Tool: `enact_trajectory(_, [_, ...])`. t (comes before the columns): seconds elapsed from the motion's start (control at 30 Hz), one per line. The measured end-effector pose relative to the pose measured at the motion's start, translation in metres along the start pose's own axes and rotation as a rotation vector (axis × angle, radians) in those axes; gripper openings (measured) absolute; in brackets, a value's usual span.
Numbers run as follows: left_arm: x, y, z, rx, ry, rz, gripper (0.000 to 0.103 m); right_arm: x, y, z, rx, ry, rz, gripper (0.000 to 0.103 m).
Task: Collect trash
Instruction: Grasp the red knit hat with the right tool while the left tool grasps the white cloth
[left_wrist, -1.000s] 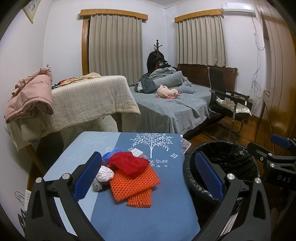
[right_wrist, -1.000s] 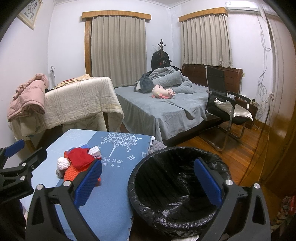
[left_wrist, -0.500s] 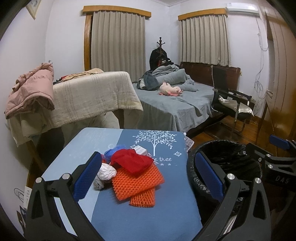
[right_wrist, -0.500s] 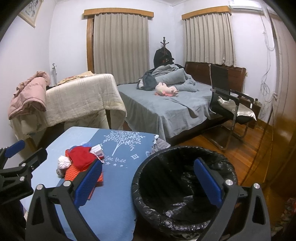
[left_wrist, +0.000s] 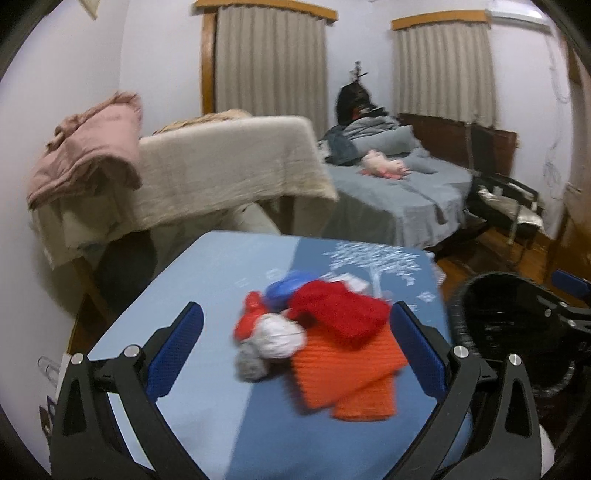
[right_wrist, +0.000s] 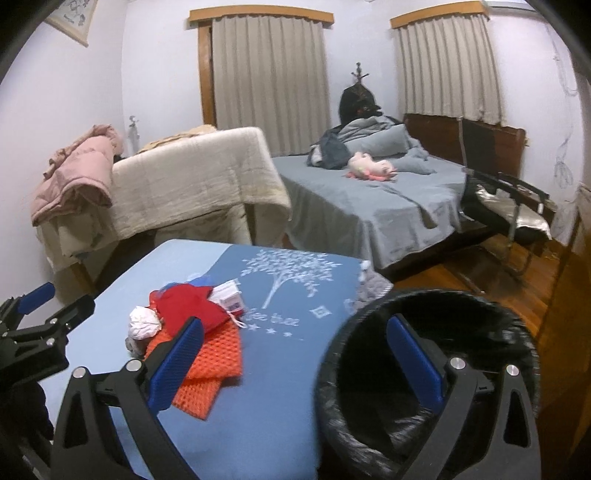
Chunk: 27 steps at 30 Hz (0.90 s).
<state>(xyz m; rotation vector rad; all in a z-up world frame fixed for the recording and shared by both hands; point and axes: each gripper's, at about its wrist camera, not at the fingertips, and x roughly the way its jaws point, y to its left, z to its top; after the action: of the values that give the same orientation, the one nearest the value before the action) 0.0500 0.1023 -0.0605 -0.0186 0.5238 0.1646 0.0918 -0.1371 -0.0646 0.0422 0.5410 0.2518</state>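
Clearly we are at the approach step: nothing is picked up yet, and our left tongs (left_wrist: 295, 343) hang just above the trash pile (left_wrist: 317, 339) on the desk (left_wrist: 207, 280), jaws wide apart with the pile framed between them. Our right tongs (right_wrist: 293, 363) are also spread apart and empty, held over the near rim of the bin (right_wrist: 424, 369), which stands just beside the desk's right edge.

Next move, as we judge it: lower the left tongs onto one piece, close, lift, and carry it right to the bin. The top pieces overlap, so we likely need to pick a single item, probably the white wad (left_wrist: 280, 336) or the red cloth piece (left_wrist: 336, 314), or risk dragging the rest along.

How the pile looks: an orange net (left_wrist: 347, 376) lies flat at the bottom, the red piece on top of it, the white crumpled wad and a grey wad (left_wrist: 251, 363) touching at the left, something blue (left_wrist: 284, 290) behind, and a small white carton (right_wrist: 231, 299) at the far side. The left view is motion-blurred, so finer detail is unclear. The bin has a black liner; what's inside it we cannot tell.
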Motion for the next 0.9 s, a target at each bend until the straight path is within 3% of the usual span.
enact_trajectory(0.3, [0.042, 0.052, -0.007, -0.042, 0.048, 0.067, 0.098, 0.072, 0.041, -0.005, -0.026, 0.043, 0.097, 0.093])
enact_trajectory(0.7, [0.065, 0.075, -0.012, -0.035, 0.066, 0.116, 0.098, 0.130, 0.097, -0.008, -0.142, 0.093, 0.218, 0.087])
enact_trajectory(0.8, [0.070, 0.078, -0.013, -0.039, 0.077, 0.123, 0.098, 0.141, 0.104, -0.012, -0.161, 0.129, 0.244, 0.074])
enact_trajectory(0.9, [0.071, 0.079, -0.015, -0.038, 0.085, 0.120, 0.097, 0.152, 0.108, -0.018, -0.170, 0.177, 0.284, 0.052])
